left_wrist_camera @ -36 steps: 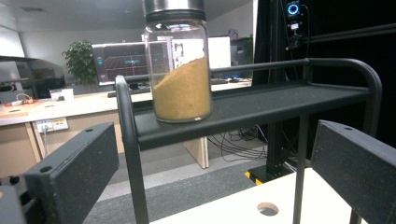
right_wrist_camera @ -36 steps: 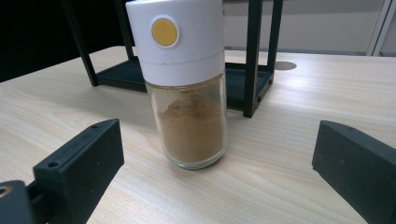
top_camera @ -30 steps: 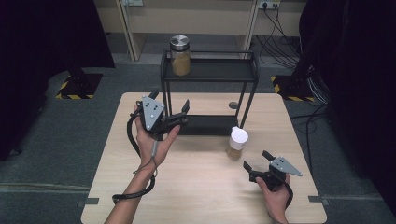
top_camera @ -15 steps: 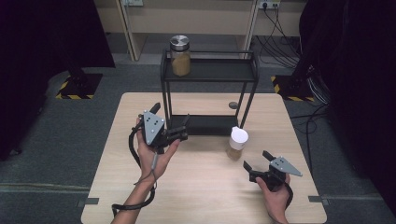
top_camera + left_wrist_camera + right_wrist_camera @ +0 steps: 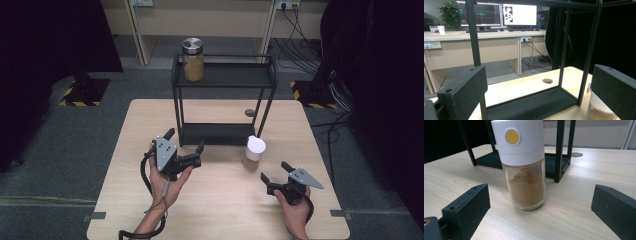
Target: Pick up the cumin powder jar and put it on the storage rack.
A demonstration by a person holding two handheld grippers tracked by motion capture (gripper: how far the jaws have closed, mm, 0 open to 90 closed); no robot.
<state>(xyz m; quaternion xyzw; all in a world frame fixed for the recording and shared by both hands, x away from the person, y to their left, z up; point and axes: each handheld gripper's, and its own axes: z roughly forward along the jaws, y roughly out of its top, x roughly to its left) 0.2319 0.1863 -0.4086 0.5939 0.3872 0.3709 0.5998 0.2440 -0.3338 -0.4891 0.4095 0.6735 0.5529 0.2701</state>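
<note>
High view: left tongs [image 5: 186, 141] nearer vs. before.

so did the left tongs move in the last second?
Yes. In the high view the left tongs have drawn back toward the person, away from the black rack and nearer the table's near edge. They are open.

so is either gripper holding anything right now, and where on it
Nothing is held. The left gripper and right gripper are both open, and the spice jar stands free on the table.
</note>
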